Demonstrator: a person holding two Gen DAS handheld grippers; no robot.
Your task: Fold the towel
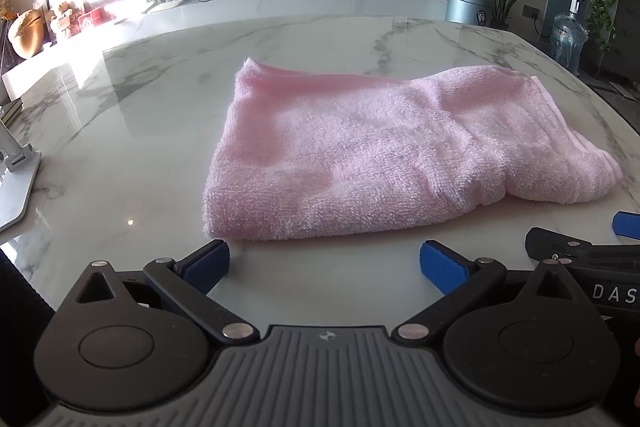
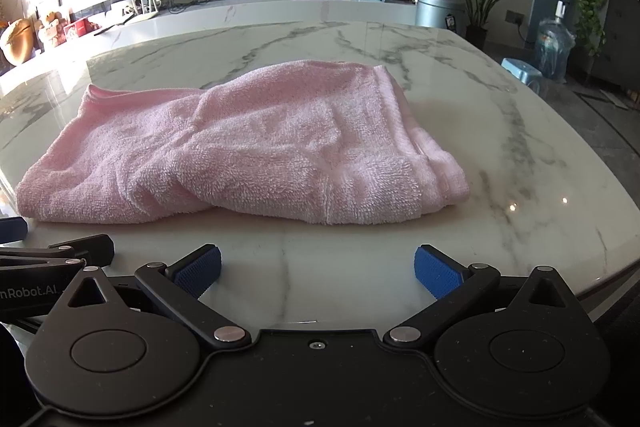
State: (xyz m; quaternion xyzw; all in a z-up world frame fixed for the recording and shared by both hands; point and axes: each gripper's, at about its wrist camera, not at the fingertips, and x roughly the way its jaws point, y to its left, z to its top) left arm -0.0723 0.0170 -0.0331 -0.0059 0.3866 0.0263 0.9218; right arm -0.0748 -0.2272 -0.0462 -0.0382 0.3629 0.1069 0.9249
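Jaws of both grippers, left gripper (image 1: 325, 263) and right gripper (image 2: 318, 267), stand released, empty; grabbing the rumpled towel (image 1: 384, 155) unevenly risks a crooked fold on the slick surface (image 2: 500, 131).

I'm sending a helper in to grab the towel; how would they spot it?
On the white marble-patterned table, look at the middle. The pink terry-cloth towel lies there roughly folded and rumpled, the only soft, coloured thing on the bare glossy top.

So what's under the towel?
The pink towel lies folded on the marble table, with its own lower layers beneath. Anything else under it is covered and cannot be seen.
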